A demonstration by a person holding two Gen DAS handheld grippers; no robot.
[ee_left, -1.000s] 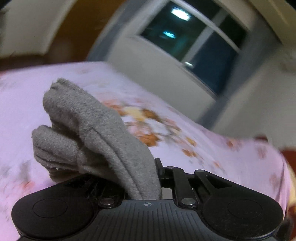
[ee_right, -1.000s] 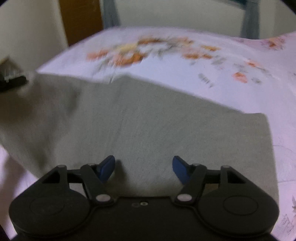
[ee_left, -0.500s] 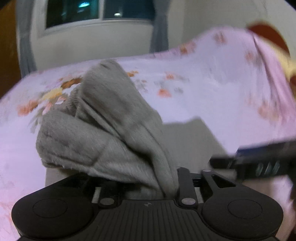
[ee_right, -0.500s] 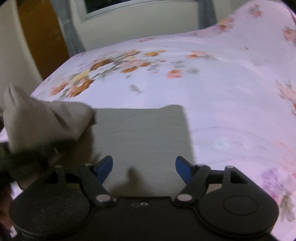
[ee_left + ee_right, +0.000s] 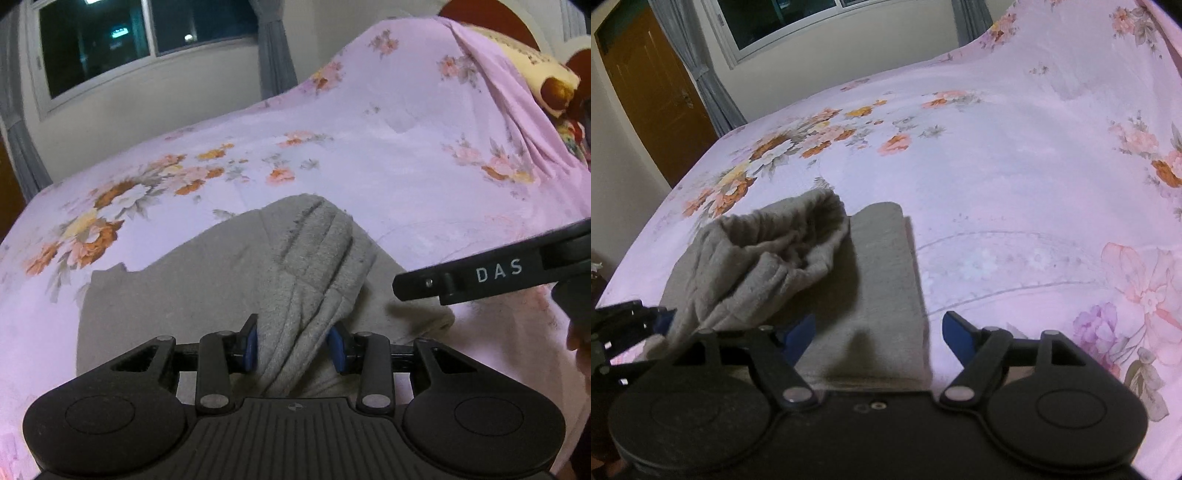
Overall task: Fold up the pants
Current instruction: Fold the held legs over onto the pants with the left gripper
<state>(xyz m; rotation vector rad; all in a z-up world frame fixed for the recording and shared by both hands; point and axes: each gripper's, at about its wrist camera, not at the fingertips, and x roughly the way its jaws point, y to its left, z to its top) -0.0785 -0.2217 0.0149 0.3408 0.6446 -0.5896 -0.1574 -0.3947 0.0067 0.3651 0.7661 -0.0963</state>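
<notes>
The grey pants (image 5: 177, 280) lie folded flat on the pink floral bed. My left gripper (image 5: 293, 347) has its jaws parted, with a bunched grey end of the pants (image 5: 314, 266) resting loosely between the blue pads. In the right wrist view that bunched end (image 5: 768, 258) lies on top of the folded pants (image 5: 882, 280), left of centre. My right gripper (image 5: 877, 332) is open and empty, hovering over the near edge of the folded stack. Its black body (image 5: 491, 273) shows at the right of the left wrist view.
The bed sheet (image 5: 1015, 192) stretches far ahead and to the right. A pillow (image 5: 535, 70) lies at the far right by the headboard. A brown door (image 5: 653, 92) and a window (image 5: 129, 40) are beyond the bed's far edge.
My left gripper swung round and came down over the folded pants, and its jaws parted around the bunched end. My right gripper stayed open over the stack's near edge.
</notes>
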